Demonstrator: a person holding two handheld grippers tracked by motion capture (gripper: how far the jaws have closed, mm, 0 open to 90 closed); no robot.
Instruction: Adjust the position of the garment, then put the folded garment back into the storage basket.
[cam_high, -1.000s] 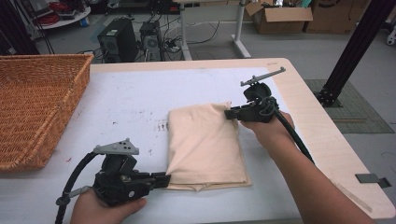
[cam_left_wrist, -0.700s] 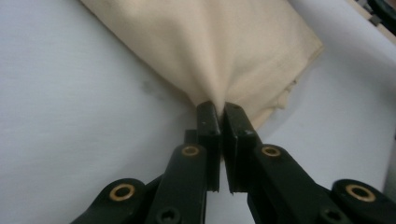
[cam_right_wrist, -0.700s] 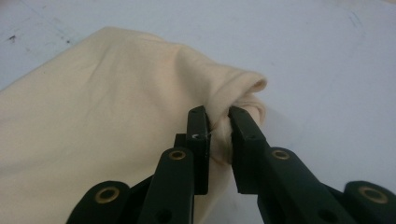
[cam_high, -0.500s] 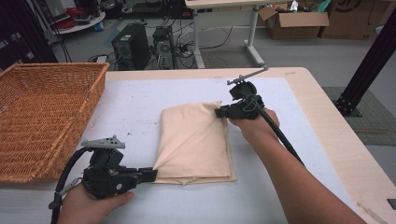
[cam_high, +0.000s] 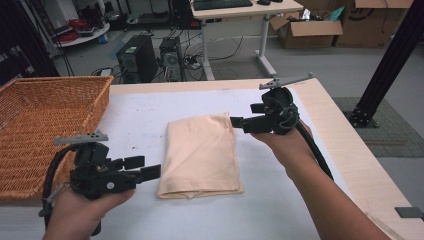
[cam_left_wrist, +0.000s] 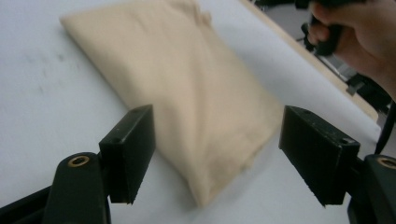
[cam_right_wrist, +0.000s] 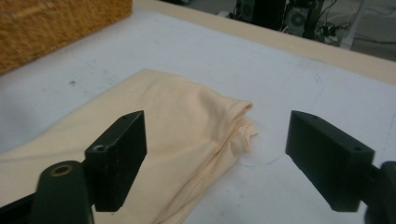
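High view shows the folded cloth (cam_high: 202, 155) lying flat in the middle of the white bench (cam_high: 300, 210), with the basket (cam_high: 45, 125) far off at the left edge. Left gripper (cam_high: 145, 169) hangs just beside the cloth's near left corner. Right gripper (cam_high: 239, 123) hangs by the far right corner. Both have just let go, and their fingers have been opening; nothing sits between them. Right gripper view shows the bunched corner (cam_right_wrist: 243, 122) up close. Earlier, each gripper pinched a corner.

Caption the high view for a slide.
Left gripper and right gripper, jaws just opened, flank a folded beige cloth beside a wicker basket.
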